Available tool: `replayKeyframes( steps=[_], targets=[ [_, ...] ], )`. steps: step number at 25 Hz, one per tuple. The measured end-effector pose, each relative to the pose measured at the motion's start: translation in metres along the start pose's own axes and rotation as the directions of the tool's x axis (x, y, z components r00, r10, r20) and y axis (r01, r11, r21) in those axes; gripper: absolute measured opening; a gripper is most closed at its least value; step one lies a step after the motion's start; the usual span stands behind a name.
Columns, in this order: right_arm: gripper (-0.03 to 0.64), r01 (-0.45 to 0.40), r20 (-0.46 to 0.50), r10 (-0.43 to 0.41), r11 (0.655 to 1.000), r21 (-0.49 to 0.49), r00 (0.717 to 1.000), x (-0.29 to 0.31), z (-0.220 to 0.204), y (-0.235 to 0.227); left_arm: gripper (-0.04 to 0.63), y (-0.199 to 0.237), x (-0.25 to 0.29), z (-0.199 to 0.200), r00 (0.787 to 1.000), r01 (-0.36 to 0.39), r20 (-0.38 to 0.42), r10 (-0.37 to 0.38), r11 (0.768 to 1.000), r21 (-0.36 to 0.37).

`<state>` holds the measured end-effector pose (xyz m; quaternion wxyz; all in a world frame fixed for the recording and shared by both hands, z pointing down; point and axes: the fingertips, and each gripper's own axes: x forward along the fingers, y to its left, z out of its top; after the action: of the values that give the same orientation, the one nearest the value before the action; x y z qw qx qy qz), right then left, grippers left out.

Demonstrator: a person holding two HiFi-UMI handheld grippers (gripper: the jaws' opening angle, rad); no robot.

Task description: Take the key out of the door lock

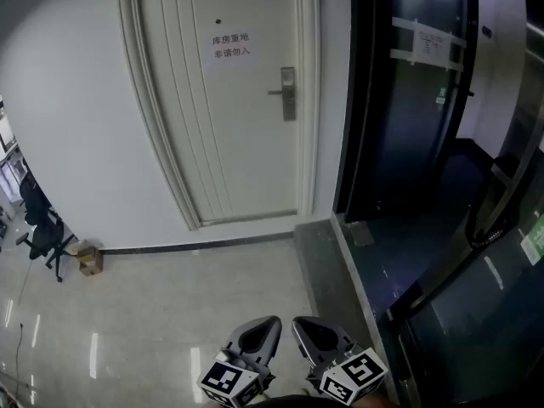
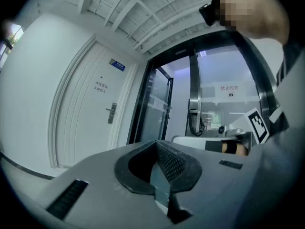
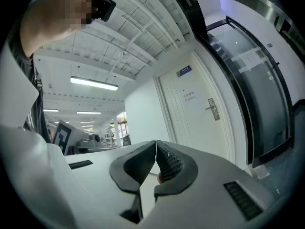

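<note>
Key cannot be made out from this range; judging by the task, it sits in the lock plate point(image 1: 288, 93) on the white door point(image 1: 229, 126), at 12 o'clock from both grippers and well apart from them. Left gripper point(image 1: 262, 334) and right gripper point(image 1: 316, 337) are both clenched on nothing. Walk in square to the door, release 1 gripper's jaws, pinch the key by its head, then pull straight back without twisting.

A matt white door point(image 1: 238, 143) carries a brushed-metal lock plate point(image 1: 288, 93), beside a glossy tiled floor point(image 1: 170, 313) and a dark glass panel point(image 1: 408, 126).
</note>
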<state>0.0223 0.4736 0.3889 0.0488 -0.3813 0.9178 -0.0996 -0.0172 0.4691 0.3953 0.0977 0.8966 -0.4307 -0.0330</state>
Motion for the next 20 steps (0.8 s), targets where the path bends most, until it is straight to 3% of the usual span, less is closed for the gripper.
replayKeyframes(
  steps=[9,20],
  targets=[
    [0.014,0.010,0.014,-0.011,1.000,0.020,1.000,-0.003,0.007,-0.040,0.006,0.003,0.031,0.004,1.000,-0.025,0.010,0.025,1.000,0.004],
    [0.014,0.037,-0.003,-0.037,0.999,0.021,0.999,0.053,0.005,-0.084,0.006,0.058,0.080,0.008,1.000,-0.022,0.007,0.022,1.000,0.002]
  ],
)
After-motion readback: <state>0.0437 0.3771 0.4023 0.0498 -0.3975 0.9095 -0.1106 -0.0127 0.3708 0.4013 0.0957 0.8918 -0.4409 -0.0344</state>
